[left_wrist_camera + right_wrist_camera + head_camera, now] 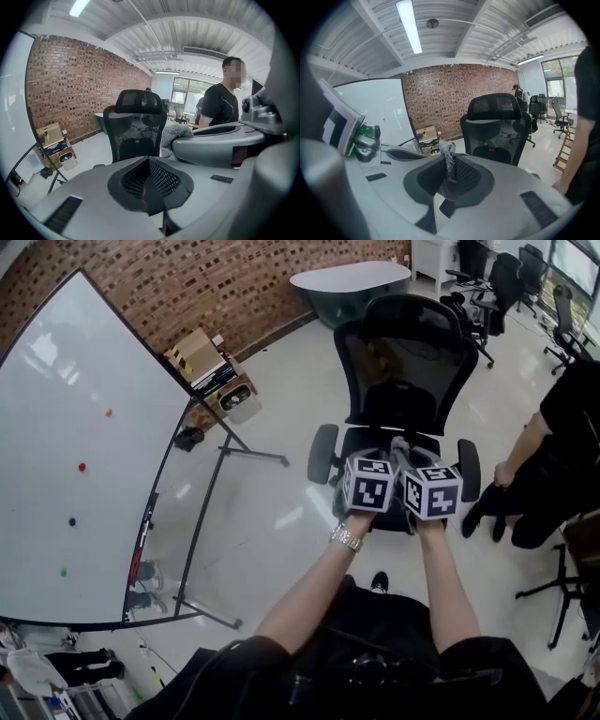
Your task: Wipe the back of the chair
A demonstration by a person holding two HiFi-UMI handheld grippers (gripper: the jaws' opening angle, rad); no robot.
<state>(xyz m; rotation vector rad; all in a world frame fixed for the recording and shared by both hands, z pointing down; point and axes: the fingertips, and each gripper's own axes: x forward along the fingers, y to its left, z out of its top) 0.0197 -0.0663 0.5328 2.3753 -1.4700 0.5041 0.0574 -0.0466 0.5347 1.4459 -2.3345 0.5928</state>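
My right gripper [451, 180] is clamped on the grey cloth [449, 159], my left gripper [149, 187] is closed on nothing, and the chair back [494, 133] stands upright straight ahead of both.

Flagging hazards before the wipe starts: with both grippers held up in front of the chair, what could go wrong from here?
1. The right gripper pinches only a narrow fold of the cloth; rubbing could pull it out.
2. The chair stands free on a glossy floor and may swivel or roll away when pushed.
3. A person stands close on the right, perhaps within arm swing.
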